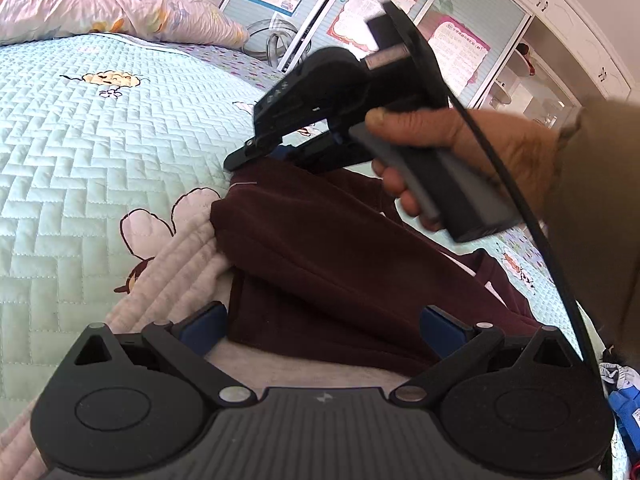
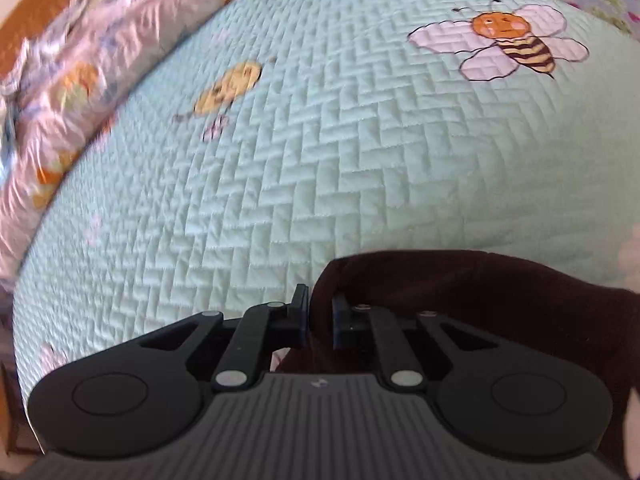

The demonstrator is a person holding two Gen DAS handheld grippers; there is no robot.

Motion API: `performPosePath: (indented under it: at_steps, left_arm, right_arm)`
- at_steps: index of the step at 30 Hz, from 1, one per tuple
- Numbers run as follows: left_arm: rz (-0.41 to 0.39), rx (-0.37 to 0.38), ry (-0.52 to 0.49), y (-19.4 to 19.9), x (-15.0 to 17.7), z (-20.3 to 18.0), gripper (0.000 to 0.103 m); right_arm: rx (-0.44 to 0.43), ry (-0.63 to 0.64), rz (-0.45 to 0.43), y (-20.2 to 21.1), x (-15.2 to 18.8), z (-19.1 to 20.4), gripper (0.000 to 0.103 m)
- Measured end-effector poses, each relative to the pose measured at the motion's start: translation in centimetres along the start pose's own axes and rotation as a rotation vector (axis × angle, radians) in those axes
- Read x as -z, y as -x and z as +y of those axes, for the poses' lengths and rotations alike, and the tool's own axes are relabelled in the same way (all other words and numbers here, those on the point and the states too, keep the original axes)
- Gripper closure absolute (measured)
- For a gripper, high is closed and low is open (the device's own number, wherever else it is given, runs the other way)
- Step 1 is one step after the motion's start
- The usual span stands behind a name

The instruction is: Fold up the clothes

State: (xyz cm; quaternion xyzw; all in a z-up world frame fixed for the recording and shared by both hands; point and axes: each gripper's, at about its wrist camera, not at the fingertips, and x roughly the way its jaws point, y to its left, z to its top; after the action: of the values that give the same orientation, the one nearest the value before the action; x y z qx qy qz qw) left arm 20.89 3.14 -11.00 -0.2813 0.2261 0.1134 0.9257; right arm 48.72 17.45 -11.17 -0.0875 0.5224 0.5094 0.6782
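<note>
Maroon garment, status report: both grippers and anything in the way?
Right gripper shut on maroon garment, far edge. Left gripper open, jaws straddling near edge. Nothing blocking on quilt.

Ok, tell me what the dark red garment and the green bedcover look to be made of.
Dark red garment: soft matte knit, perhaps fleece or cotton jersey; it drapes in thick folds with no shine. Green bedcover: quilted fabric, probably padded cotton or polyester; stitched herringbone ridges, a faint sheen and an embroidered bee.
</note>
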Motion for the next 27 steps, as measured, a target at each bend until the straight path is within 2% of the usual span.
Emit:
performPosePath:
  at_steps: [3,5,6,8,11,14,16,18,20,21,23,24,25,27]
  left_arm:
    - [0.001,-0.004,-0.005,-0.1,0.0,0.0,0.001]
    - [0.002,-0.003,-0.004,-0.1,0.0,0.0,0.001]
    - [0.002,-0.003,-0.005,-0.1,0.0,0.1,0.001]
    - [0.003,-0.001,-0.004,-0.1,0.0,0.1,0.001]
    - [0.005,0.002,-0.002,-0.1,-0.1,0.3,0.001]
    - [0.006,0.005,0.002,0.0,-0.1,0.4,0.001]
    - [-0.002,0.01,0.024,0.2,-0.3,0.7,0.001]
    - [-0.035,0.021,0.093,0.9,-0.5,1.4,0.004]
    - [-0.101,-0.026,0.15,2.4,-0.8,2.3,0.005]
    - [-0.139,-0.063,0.173,3.3,-1.0,2.7,0.003]
    - [-0.204,-0.146,0.137,4.6,-1.3,2.4,0.001]
    - [-0.221,-0.136,0.126,5.0,-1.5,2.3,0.001]
    - [-0.226,-0.121,0.126,5.4,-1.8,2.3,0.001]
    - [-0.241,-0.131,0.113,6.0,-2.3,2.5,0.001]
  right_arm:
    - [-0.037,-0.066,-0.052,0.1,0.2,-1.4,0.093]
    - [-0.033,-0.096,-0.081,0.4,0.0,-1.6,0.09]
    - [-0.02,-0.108,-0.097,0.6,-0.2,-1.6,0.088]
    - [0.031,-0.102,-0.143,1.5,-0.7,-1.0,0.073]
    - [0.106,-0.036,-0.265,4.3,-0.1,0.7,0.068]
    - [0.034,0.03,-0.335,7.6,2.8,2.3,0.058]
    - [-0.052,0.018,-0.306,8.7,5.6,2.6,0.055]
    - [-0.069,0.022,-0.298,9.5,8.5,3.1,0.055]
    - [0.007,0.077,-0.328,9.9,11.2,4.0,0.055]
    - [0.089,0.142,-0.347,10.0,12.5,4.9,0.055]
    - [0.248,0.235,-0.435,10.1,14.5,6.5,0.049]
    - [0.297,0.25,-0.487,10.4,15.0,7.0,0.048]
    - [0.309,0.246,-0.534,10.7,15.2,7.4,0.048]
    - [0.317,0.257,-0.593,11.4,15.2,7.8,0.032]
